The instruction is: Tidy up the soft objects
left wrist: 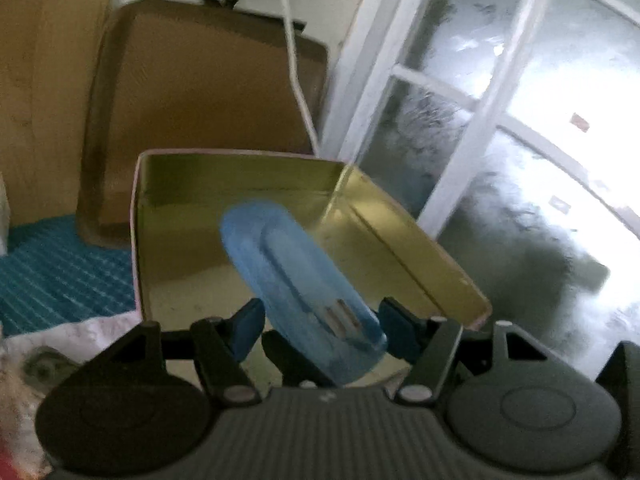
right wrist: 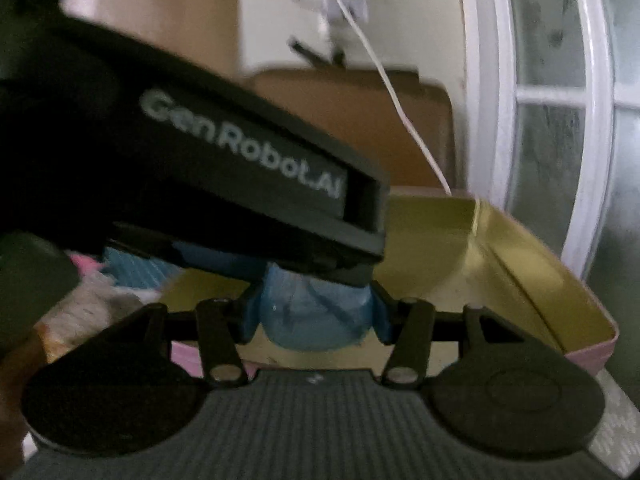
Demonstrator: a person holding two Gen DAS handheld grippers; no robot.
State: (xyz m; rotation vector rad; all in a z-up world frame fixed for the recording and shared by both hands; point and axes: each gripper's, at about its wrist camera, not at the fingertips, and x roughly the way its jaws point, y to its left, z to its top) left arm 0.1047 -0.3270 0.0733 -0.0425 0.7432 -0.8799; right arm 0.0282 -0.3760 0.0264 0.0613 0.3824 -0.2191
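A blue soft oblong piece point(left wrist: 288, 264) slants up over an open tin point(left wrist: 240, 176) that is gold inside. My left gripper point(left wrist: 322, 330) is shut on the piece's near end, a blue pad on each side. In the right wrist view my right gripper point(right wrist: 315, 316) is shut on a blue soft lump point(right wrist: 312, 320) above the same pink-sided tin point(right wrist: 520, 264). The left gripper's black body point(right wrist: 240, 184) crosses just above that lump and hides its top. Whether both grippers hold one piece I cannot tell.
A brown tray point(left wrist: 200, 92) leans upright behind the tin. A white cable point(left wrist: 294, 64) hangs in front of it. A blue ribbed mat point(left wrist: 60, 272) and a white fluffy cloth point(left wrist: 80, 332) lie to the left. A white-framed window point(left wrist: 480, 120) stands close on the right.
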